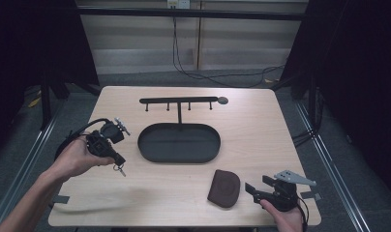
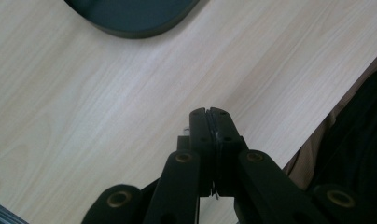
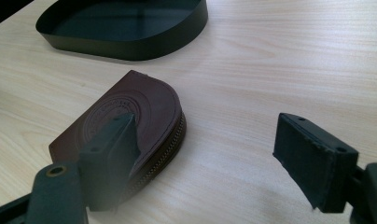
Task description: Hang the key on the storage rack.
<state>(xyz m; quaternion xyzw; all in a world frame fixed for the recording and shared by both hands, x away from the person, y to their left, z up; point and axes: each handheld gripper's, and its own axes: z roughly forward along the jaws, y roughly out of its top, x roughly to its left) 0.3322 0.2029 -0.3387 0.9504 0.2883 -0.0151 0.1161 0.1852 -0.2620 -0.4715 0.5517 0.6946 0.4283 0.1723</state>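
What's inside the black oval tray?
Nothing can be seen inside the black oval tray; its dark floor looks bare in the high view. In the right gripper view its near wall hides a strip of the floor.

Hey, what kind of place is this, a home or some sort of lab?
Probably a lab or recording setup, not a home: one wooden table stands alone, ringed by black curtains, with loose cables on the grey floor and only a black tray and a brown pouch laid out.
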